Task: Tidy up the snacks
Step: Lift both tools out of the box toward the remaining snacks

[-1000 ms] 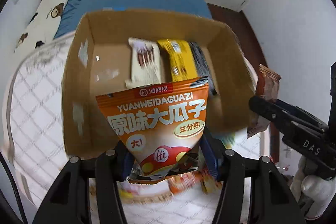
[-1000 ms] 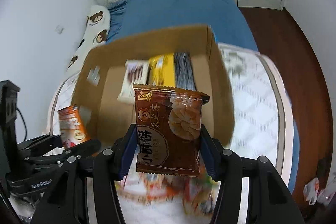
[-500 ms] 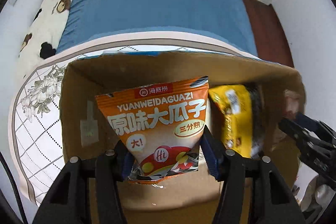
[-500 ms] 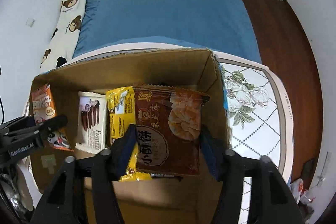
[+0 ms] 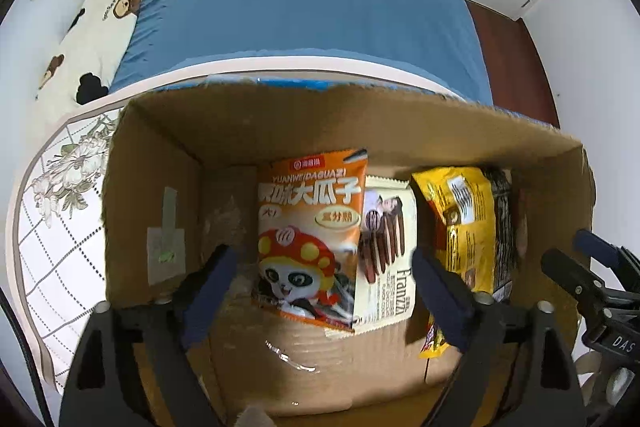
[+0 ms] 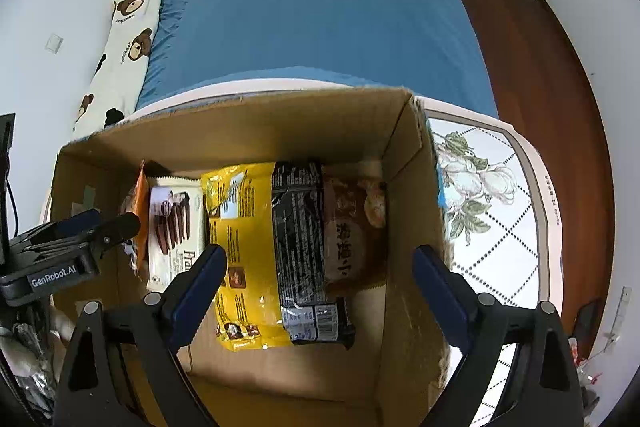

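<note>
Inside the box [image 5: 168,163]: five packets side by side, long axes running toward the far wall — orange [image 5: 310,239], white [image 5: 386,251], yellow [image 6: 244,247], black [image 6: 302,243], brown [image 6: 354,227]. Left gripper [image 5: 324,291] and right gripper [image 6: 320,287] above, jaws opening, gripping nothing.

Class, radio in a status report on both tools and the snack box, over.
Left tool and right tool jaws opening, nothing held. Orange seed packet and brown biscuit packet lie in the brown cardboard box. Nothing blocking.
</note>
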Action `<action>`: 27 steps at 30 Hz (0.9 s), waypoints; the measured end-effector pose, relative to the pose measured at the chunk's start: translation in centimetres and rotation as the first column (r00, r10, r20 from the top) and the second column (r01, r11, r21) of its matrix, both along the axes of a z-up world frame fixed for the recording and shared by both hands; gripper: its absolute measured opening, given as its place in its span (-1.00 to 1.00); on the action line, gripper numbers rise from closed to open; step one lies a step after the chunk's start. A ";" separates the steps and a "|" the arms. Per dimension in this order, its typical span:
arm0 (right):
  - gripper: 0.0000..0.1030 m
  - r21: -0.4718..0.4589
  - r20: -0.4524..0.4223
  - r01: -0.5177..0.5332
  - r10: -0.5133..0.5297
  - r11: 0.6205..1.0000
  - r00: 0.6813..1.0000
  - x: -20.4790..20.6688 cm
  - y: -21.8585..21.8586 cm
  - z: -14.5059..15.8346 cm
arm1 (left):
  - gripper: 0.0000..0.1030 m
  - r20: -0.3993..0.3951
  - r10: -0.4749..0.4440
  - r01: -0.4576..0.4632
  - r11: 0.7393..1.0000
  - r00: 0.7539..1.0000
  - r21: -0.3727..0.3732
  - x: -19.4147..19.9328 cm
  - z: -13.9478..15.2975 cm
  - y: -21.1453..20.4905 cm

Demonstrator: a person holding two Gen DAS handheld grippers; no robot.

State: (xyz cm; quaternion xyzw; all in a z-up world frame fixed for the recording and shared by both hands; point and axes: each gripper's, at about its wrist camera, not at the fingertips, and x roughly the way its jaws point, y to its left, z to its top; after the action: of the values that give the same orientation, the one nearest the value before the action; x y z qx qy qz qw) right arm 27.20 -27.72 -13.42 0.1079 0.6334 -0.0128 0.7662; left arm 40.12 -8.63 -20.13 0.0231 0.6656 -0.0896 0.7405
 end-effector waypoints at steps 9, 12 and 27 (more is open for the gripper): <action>0.91 -0.030 0.036 -0.020 0.021 0.999 0.999 -2.7 2.4 1.0 | 0.91 0.095 -0.001 0.001 1.000 0.995 0.007 -3.9 3.0 0.3; 0.91 -0.045 0.052 -0.028 0.030 0.999 0.998 -3.9 3.0 1.6 | 0.91 0.169 0.016 -0.018 1.000 0.986 0.010 -6.0 4.4 1.0; 0.91 -0.138 0.233 -0.025 0.057 0.990 0.971 -12.8 5.3 7.8 | 0.91 0.391 0.043 -0.053 0.998 0.920 0.016 -16.0 11.3 3.7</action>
State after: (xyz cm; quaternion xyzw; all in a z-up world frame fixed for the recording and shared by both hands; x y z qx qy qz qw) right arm 14.42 -22.41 -5.64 0.0439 0.5373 -0.0267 0.8418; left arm 24.10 -4.92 -8.86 0.0337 0.5064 -0.0563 0.8598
